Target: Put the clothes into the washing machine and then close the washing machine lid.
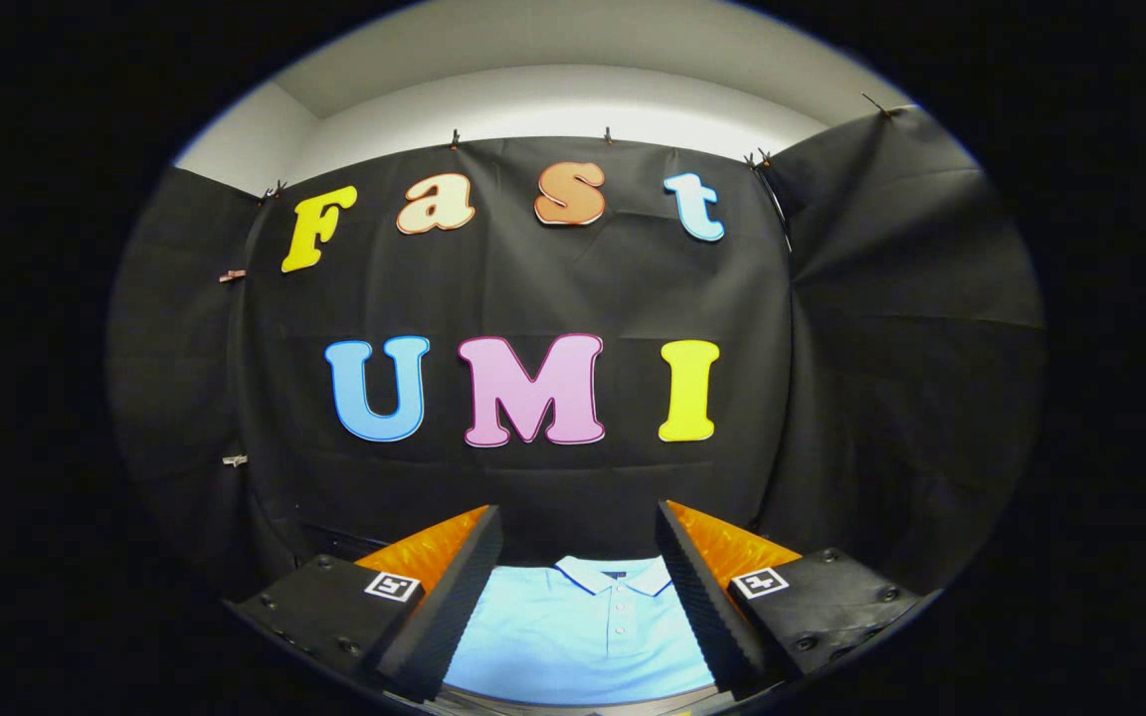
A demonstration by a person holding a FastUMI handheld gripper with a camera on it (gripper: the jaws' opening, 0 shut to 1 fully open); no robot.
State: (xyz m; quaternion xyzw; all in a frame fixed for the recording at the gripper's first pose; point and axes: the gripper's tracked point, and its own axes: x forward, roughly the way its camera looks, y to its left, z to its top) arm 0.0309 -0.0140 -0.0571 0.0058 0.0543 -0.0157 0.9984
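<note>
A light blue polo shirt [578, 626] with a white collar and a row of buttons lies flat below, its collar toward the black cloth wall. My gripper [579, 537] hangs above it, open, the shirt showing through the wide gap between the two fingers. Nothing is held between them. The shirt's sleeves and lower part are hidden behind the fingers [454, 587].
The booth's black cloth wall [553, 288] stands close ahead and wraps round on both sides, with a white wall and ceiling [553, 99] above it.
</note>
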